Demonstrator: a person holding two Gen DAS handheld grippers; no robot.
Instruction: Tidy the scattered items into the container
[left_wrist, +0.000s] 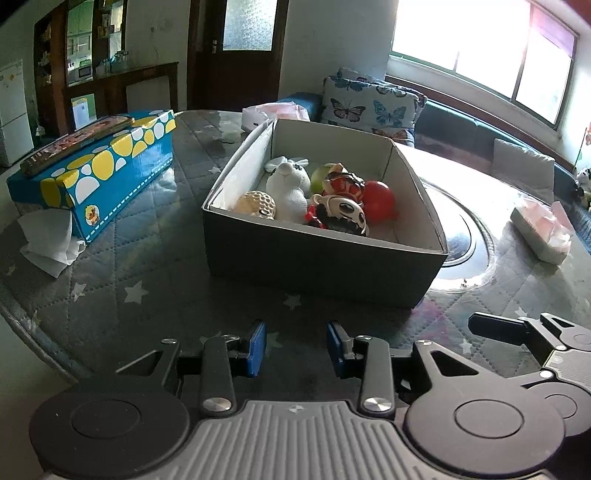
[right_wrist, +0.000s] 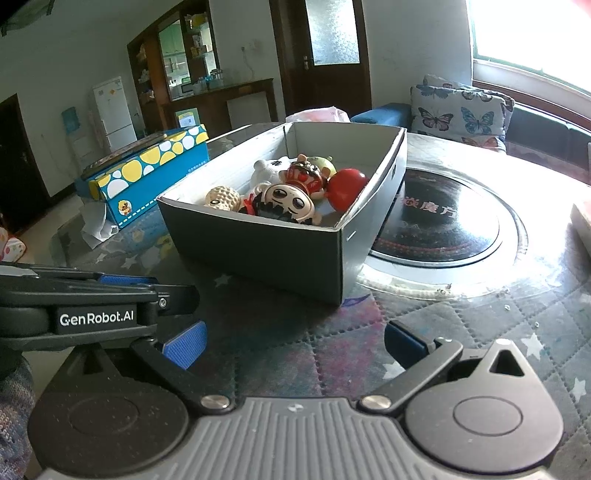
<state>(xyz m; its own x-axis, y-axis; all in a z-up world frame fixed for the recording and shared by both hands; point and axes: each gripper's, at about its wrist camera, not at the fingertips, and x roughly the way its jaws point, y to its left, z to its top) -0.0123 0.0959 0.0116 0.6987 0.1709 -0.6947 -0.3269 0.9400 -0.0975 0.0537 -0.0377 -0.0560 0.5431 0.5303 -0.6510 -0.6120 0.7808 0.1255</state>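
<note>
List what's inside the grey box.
In the grey box: a white plush rabbit, a beige ball, a green ball, a red ball and two cartoon figures. The toys cover most of the floor, so anything beneath them is hidden.

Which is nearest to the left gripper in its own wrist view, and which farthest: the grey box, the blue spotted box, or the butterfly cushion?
From the left gripper:
1. Grey box, straight ahead, holding the toys.
2. Blue spotted box, ahead to the left.
3. Butterfly cushion, beyond the table, behind the grey box.
</note>
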